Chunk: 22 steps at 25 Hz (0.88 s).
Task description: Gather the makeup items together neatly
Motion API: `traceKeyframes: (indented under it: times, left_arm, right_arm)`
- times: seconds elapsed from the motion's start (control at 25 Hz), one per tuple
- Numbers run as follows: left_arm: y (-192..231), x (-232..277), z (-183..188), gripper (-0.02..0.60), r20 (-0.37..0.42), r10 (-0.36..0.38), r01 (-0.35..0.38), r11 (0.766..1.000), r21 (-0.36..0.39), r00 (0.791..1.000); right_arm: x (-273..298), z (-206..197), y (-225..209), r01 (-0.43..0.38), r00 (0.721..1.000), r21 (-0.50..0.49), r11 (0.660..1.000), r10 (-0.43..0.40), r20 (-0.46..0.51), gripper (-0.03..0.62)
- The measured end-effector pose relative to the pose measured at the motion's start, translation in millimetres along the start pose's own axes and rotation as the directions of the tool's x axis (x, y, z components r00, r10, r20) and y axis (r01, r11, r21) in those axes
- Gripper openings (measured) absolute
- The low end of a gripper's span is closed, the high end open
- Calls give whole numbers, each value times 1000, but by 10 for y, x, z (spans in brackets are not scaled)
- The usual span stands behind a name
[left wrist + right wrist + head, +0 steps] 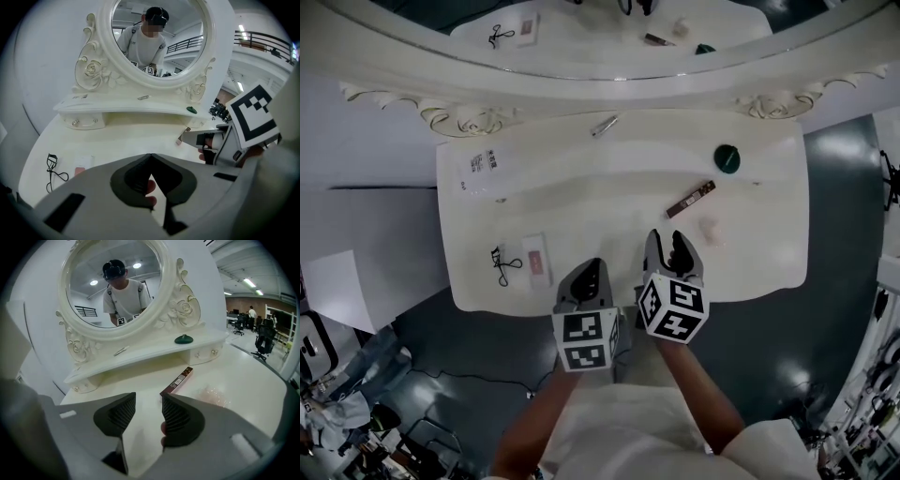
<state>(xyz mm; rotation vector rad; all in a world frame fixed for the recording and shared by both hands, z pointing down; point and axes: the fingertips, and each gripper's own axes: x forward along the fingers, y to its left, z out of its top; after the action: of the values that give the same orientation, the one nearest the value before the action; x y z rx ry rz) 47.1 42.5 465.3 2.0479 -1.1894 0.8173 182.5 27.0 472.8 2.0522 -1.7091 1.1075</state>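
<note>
both tools hover over the front edge of the white dressing table (pixel 769 244). the left gripper (pixel 591 268) is clenched on nothing. the right gripper (pixel 668 240) is released, with bare tabletop between its jaws.

the right gripper view shows a long brown box (pixel 177 380) just past the jaws, with a white label too small to read, and a clear crinkled wrapper (pixel 213 395) towards the right edge.

only the head view shows the front left corner well. there lie a black eyelash curler (pixel 501 265) and, beside it, what may be a pink item in a flat white packet (pixel 537 259).

on the raised back shelf (pixel 675 131) are a dark green round lid (pixel 727 157), a slim silver tube (pixel 605 125) and a white sachet (pixel 480 169) with illegible print.
</note>
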Motion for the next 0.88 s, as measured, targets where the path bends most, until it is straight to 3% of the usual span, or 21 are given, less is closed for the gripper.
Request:
traceKeyframes:
  times: [0.88]
  left_arm:
    - [23,236,-74,9,-57,-9,11,1000,27,998]
  right_arm:
    - [521,52,-407,209,978,90,974,-207,-39,163]
